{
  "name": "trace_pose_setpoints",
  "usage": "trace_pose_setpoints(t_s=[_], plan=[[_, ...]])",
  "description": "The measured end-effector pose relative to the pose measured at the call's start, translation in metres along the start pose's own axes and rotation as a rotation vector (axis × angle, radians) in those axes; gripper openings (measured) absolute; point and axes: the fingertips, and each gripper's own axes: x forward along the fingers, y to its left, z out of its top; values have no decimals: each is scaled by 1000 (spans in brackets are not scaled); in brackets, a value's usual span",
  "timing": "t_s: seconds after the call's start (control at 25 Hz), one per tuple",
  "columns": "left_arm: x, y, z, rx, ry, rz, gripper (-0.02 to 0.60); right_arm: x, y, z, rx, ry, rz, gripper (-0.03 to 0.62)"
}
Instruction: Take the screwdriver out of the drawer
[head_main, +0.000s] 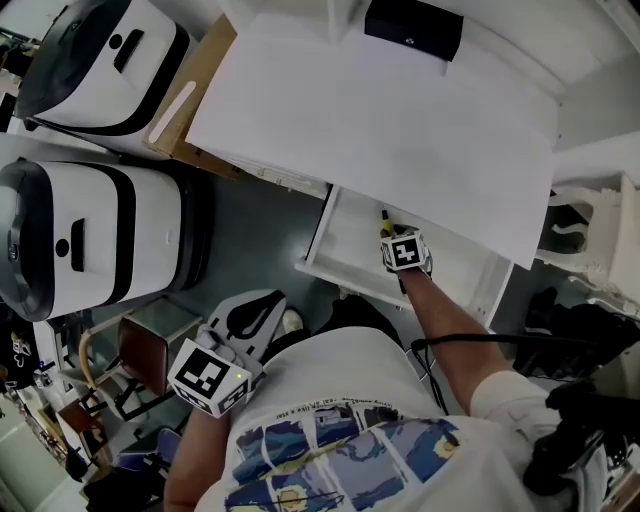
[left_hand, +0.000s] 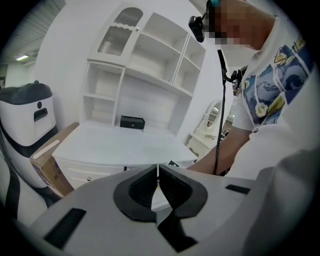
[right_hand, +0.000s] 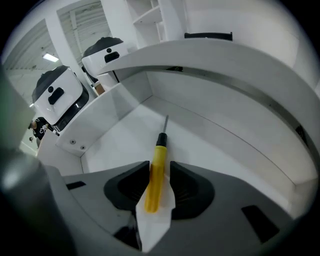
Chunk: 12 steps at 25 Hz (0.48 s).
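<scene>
Now the screwdriver (right_hand: 156, 175) lies flat on the white floor of the drawer (right_hand: 115, 107), low in the centre of the right gripper view. Its yellow handle sits between the 2 jaws of the right gripper (right_hand: 160, 167), and its black collar and thin shaft point toward the upper middle of the frame. The jaws stand wide. A sliver of floor shows along the handle's right side, so nothing is clamped.

The drawer's side wall runs up the left of that frame. Its back wall curves across the upper right beneath the overhanging desk top (right_hand: 235, 55), with bare floor on both sides of the shaft.

At the lower left of the head view, the left gripper (head_main: 215, 372) is well apart from the drawer. Its 2 jaws are nearly together, with nothing between them.
</scene>
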Motion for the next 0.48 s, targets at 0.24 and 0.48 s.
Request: trace_pose_setpoints(t_s=[0.24, 0.48], plan=[[-3, 5, 2, -6, -2, 22, 15, 6, -3, -3, -8, 7, -31, 110], [-9, 9, 1, -10, -7, 26, 15, 10, 2, -4, -12, 11, -13, 101]])
